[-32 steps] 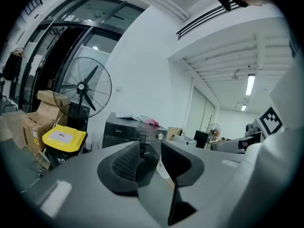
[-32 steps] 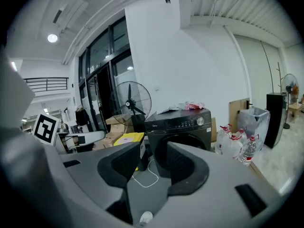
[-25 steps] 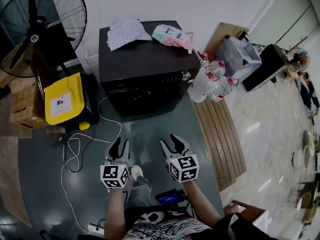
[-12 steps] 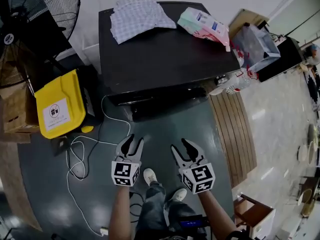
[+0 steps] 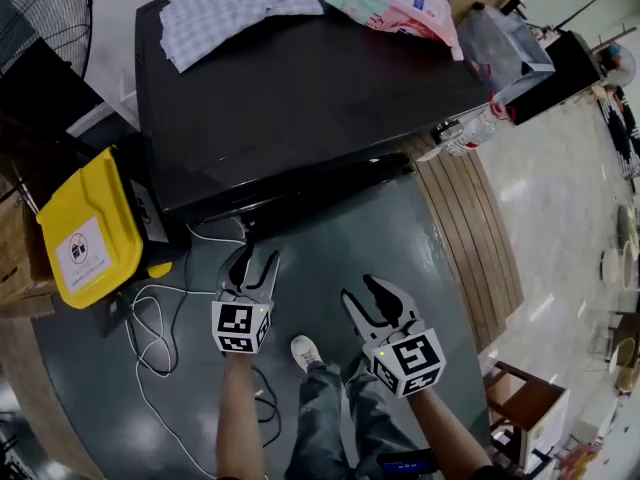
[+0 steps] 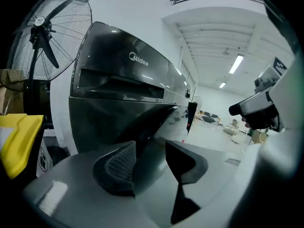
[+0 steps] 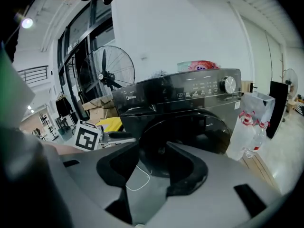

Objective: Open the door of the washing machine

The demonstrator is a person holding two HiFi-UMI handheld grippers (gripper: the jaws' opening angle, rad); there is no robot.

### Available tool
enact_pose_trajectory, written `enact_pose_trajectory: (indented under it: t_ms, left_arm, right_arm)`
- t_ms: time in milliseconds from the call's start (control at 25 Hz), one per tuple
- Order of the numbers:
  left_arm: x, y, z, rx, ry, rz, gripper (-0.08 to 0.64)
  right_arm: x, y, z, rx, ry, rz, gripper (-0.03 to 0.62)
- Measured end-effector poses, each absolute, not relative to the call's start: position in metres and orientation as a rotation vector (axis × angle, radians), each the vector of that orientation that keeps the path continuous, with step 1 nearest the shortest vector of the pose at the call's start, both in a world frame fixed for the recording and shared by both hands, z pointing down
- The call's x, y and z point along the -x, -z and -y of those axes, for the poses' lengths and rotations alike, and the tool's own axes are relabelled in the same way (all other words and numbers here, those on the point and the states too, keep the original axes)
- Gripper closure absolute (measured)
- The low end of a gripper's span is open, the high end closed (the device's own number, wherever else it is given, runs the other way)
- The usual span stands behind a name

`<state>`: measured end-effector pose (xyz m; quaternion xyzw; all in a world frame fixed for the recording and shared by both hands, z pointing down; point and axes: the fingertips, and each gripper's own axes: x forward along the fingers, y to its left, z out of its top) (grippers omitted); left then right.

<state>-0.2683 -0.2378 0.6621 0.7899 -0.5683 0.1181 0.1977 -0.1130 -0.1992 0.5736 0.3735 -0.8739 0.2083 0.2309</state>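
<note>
Step in hand: I judge this to be the approach, with neither gripper on the machine yet.
Left gripper [image 5: 252,268]: nearest the machine. Its jaws are opening with nothing between them, only the dark front showing through the gap.
Right gripper [image 5: 372,306]: jaws spread wide and empty, a little nearer to me and to the right of the left one.
Door [image 7: 209,127]: the round dark panel low on the front of the washing machine [image 5: 300,88], closed. From the head view it is almost tucked under the top.
How I'd do it: find the recess at the door's rim in a gripper view. Bring one finger in behind the edge before closing, then pull along the door's arc rather than straight back.
Watch for: the white cable [image 5: 150,308] on the floor to the left, and the yellow bin [image 5: 85,233] beside the machine.
Pose, left: forearm stretched forward, gripper tipped slightly below level, aimed at the front's left part.
Pose, right: forearm angled in from the right, gripper tipped down more steeply, facing the door squarely.
Far: a checked cloth [image 5: 230,8] and a pink pack [image 5: 390,3] lie on the top.
</note>
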Motion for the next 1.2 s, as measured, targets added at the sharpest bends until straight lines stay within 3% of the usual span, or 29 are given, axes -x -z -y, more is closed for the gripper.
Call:
enact_pose_trajectory:
  t_ms: [120, 240, 680, 760, 1200]
  left_arm:
    - [0.271, -0.676, 0.251, -2.219, -0.337, 1.579, 0.314]
    - [0.271, -0.683, 0.265, -2.23, -0.338, 1.577, 0.31]
    - [0.255, -0.701, 0.283, -2.316, -0.496, 1.476, 0.389]
    - [0.253, -0.702, 0.283, -2.305, -0.515, 1.488, 0.391]
    - [0.229, -0.707, 0.24, -2.252, -0.518, 1.408, 0.413]
  right_arm:
    - [0.106, -0.582, 0.195, -1.057, -0.589, 2.419, 0.426]
    - [0.096, -0.594, 0.19, -1.075, -0.63, 2.406, 0.428]
    - [0.069, -0.615, 0.179, -1.121, -0.661, 2.37, 0.444]
    - [0.063, -0.615, 0.181, -1.147, -0.644, 2.37, 0.492]
    - [0.06, -0.607, 0.175, -1.164, -0.662, 2.363, 0.495]
